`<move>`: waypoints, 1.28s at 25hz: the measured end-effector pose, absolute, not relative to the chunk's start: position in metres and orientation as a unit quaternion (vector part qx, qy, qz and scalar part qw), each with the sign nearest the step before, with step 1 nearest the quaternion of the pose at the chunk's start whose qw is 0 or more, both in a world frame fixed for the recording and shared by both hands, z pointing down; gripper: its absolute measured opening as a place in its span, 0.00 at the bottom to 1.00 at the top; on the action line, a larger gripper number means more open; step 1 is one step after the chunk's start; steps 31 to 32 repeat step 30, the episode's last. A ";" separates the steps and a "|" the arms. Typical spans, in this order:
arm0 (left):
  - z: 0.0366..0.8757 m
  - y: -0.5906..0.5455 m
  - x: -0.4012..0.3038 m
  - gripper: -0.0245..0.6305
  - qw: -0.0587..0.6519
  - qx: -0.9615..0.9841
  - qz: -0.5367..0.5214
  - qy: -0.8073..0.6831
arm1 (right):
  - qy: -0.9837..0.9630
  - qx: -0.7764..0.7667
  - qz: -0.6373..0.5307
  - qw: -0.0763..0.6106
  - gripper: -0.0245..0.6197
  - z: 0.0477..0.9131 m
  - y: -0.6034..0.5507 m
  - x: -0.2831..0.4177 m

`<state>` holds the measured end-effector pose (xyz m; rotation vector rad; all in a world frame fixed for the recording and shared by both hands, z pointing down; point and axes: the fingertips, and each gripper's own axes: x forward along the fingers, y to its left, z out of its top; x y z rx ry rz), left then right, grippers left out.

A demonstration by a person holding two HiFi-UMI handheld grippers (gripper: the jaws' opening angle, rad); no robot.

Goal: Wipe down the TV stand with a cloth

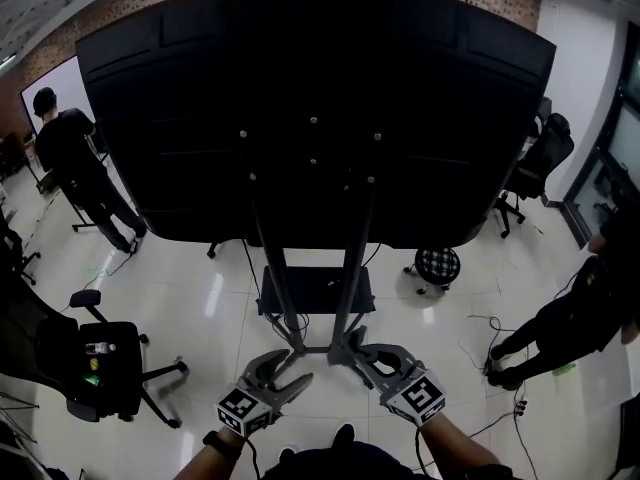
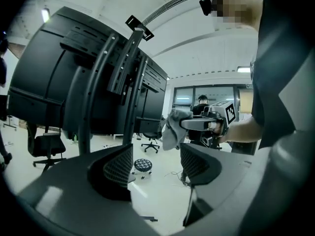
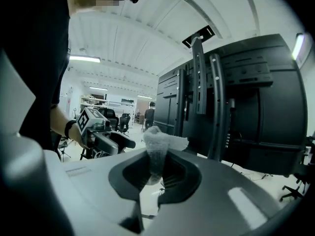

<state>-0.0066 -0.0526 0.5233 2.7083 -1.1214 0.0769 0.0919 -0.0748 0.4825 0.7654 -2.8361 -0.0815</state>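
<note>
The TV stand (image 1: 349, 268) holds a big black screen seen from behind, on two dark posts rising from a low base shelf (image 1: 315, 290). My right gripper (image 1: 348, 350) is just in front of the posts' feet, shut on a pale grey cloth (image 3: 158, 149) that sticks up between its jaws. The left gripper (image 1: 292, 368) is beside it, open with nothing between its jaws. In the left gripper view the cloth (image 2: 173, 129) hangs from the right gripper (image 2: 186, 124), apart from the posts (image 2: 127, 90). The right gripper view shows the posts (image 3: 217, 102) close on the right.
A black office chair (image 1: 100, 363) stands at the left and a checkered stool (image 1: 437, 265) right of the stand. One person (image 1: 78, 163) stands far left; another (image 1: 578, 318) is at the right edge. Cables (image 1: 490, 328) lie on the white floor.
</note>
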 end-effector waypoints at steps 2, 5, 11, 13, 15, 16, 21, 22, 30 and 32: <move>0.514 -0.037 -0.016 0.53 0.099 0.922 0.021 -0.373 | -0.958 0.270 -0.027 0.091 0.07 0.473 -0.058 0.083; 0.501 -0.012 -0.033 0.53 0.086 0.929 0.017 -0.361 | -0.956 0.281 -0.031 0.081 0.07 0.461 -0.027 0.062; 0.481 0.037 -0.072 0.53 0.079 0.935 -0.003 -0.347 | -0.950 0.303 -0.040 0.071 0.07 0.447 0.034 0.024; 0.475 0.052 -0.081 0.53 0.083 0.938 -0.008 -0.338 | -0.947 0.312 -0.040 0.067 0.07 0.446 0.050 0.016; 0.473 0.065 -0.089 0.53 0.084 0.941 -0.010 -0.329 | -0.943 0.323 -0.043 0.069 0.07 0.444 0.066 0.010; 0.472 0.071 -0.092 0.53 0.083 0.942 -0.011 -0.325 | -0.941 0.329 -0.040 0.067 0.07 0.445 0.073 0.008; 0.469 0.091 -0.096 0.53 0.074 0.949 -0.011 -0.307 | -0.935 0.347 -0.038 0.066 0.07 0.440 0.101 0.003; 0.466 0.094 -0.095 0.53 0.072 0.950 -0.013 -0.304 | -0.934 0.350 -0.038 0.065 0.07 0.441 0.105 0.004; 0.461 0.113 -0.091 0.53 0.070 0.954 -0.026 -0.290 | -0.931 0.356 -0.057 0.063 0.07 0.424 0.128 0.005; 0.461 0.113 -0.091 0.53 0.070 0.954 -0.026 -0.290 | -0.931 0.356 -0.057 0.063 0.07 0.424 0.128 0.005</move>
